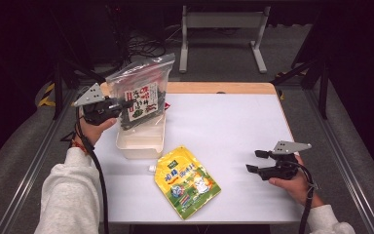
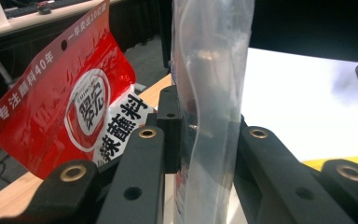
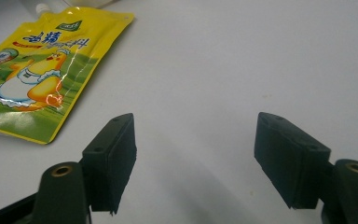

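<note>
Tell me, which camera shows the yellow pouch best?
The high view: the whole yellow pouch lies flat on the white table. The right gripper view shows its printed front partly cut off; the left gripper view catches just a yellow corner.

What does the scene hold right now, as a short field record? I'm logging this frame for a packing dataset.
left gripper: shut on the clear bag's edge, holding it upright
clear bag: over the tub, packets inside, one red
tub: white, on the table, below the bag
yellow pouch: flat on the table, near the tub, untouched
right gripper: open, holds nothing, low over the table, right of the pouch
table: white top, wooden far edge
</note>
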Motion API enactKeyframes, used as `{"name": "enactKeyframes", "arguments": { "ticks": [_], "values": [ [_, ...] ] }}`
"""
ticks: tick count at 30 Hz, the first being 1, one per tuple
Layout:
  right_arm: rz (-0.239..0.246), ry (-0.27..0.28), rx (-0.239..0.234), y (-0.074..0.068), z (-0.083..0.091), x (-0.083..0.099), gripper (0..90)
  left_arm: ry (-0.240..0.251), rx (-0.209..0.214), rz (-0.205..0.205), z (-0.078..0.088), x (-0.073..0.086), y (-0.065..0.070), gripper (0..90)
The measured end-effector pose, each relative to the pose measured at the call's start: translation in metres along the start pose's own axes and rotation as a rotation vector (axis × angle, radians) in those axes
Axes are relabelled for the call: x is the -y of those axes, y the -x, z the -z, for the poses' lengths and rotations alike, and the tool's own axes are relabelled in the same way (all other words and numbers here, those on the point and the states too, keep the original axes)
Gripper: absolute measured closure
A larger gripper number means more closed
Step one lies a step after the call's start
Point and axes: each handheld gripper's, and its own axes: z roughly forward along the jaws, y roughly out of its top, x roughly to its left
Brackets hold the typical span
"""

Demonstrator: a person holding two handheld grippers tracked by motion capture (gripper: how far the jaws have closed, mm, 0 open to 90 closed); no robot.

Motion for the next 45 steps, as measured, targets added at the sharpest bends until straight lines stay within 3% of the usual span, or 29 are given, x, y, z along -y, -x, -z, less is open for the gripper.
{"name": "enactKeyframes", "arguments": {
  "ticks": [3,5,10,15,22,33,40,45],
  "values": [
    [0.001,-0.002,-0.001,0.000,-0.001,0.000,29.3,-0.033,0.004,-0.009,-0.005,0.002,0.002,78.0],
    [0.002,-0.005,-0.003,-0.001,-0.002,0.000,29.2,-0.089,0.005,-0.042,-0.013,0.005,0.006,78.1],
    [0.007,-0.009,-0.007,-0.001,-0.003,0.000,29.1,-0.037,0.005,0.017,-0.012,0.016,0.004,78.2],
    [0.005,-0.007,-0.007,-0.001,-0.004,-0.001,28.9,-0.019,0.005,0.022,-0.010,0.022,0.005,78.2],
    [0.017,-0.010,-0.010,-0.004,-0.004,-0.002,28.9,0.021,0.003,0.076,-0.006,0.035,0.004,78.2],
    [0.032,-0.013,-0.015,-0.007,-0.006,-0.005,28.6,0.041,-0.016,0.119,-0.005,0.039,0.004,77.0],
    [0.049,-0.015,-0.022,-0.009,-0.009,-0.007,28.6,0.017,-0.063,0.101,-0.006,0.031,0.015,69.7],
    [0.066,-0.007,-0.025,-0.012,-0.010,-0.010,28.6,0.033,-0.084,0.106,-0.003,0.027,0.020,59.5]
  ]
}}
